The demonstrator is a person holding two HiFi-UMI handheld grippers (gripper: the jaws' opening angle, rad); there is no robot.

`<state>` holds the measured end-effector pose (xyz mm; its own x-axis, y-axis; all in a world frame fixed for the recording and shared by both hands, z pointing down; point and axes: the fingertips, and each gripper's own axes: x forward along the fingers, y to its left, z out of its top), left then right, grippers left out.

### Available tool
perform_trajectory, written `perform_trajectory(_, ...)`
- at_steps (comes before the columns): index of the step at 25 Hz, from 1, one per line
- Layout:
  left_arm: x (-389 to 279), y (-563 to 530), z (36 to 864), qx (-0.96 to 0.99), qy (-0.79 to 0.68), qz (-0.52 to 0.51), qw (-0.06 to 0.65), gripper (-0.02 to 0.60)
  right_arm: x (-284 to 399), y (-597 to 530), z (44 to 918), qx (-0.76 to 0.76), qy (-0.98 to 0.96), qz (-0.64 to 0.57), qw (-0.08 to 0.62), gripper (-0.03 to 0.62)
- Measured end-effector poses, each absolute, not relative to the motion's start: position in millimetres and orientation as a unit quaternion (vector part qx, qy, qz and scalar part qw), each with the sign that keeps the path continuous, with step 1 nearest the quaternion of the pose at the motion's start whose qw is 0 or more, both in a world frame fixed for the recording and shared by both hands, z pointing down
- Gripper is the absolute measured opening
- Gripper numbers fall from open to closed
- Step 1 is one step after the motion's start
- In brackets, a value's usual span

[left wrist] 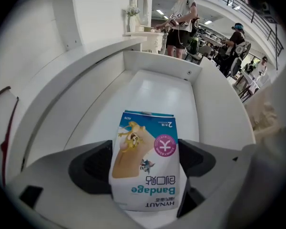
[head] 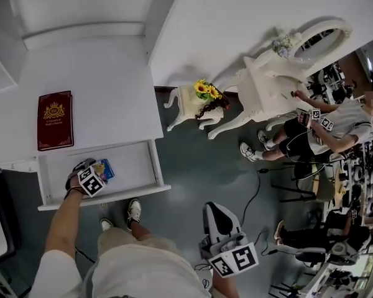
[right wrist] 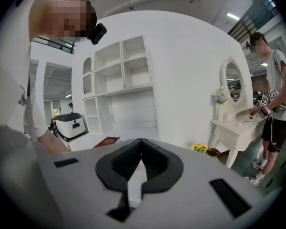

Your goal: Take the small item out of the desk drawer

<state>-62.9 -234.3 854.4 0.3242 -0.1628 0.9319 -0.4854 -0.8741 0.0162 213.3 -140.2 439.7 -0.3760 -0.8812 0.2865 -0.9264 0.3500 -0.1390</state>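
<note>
Bandage box [left wrist: 144,175] was located at white desk [head: 105,92], inside its pulled-out drawer [head: 143,166], where it was clamped at both sides by left gripper [left wrist: 143,159]; right gripper [right wrist: 140,151] was held clear, jaws pressed together, empty.

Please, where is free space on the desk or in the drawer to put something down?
In the head view, free: the desktop right of the red book, up to its right edge; the drawer floor right of the bandage box. Crowded: the drawer's left end, where the left gripper stands over the box.
</note>
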Motion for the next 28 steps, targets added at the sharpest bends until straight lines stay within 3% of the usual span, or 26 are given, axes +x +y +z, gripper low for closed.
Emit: perform_trajectory(28, -112, -229, 674, 0.818, -0.426, 0.362, 0.132, 0.437, 129, -163, 409, 0.407, -0.907, 0.103, 0.008, 0.009)
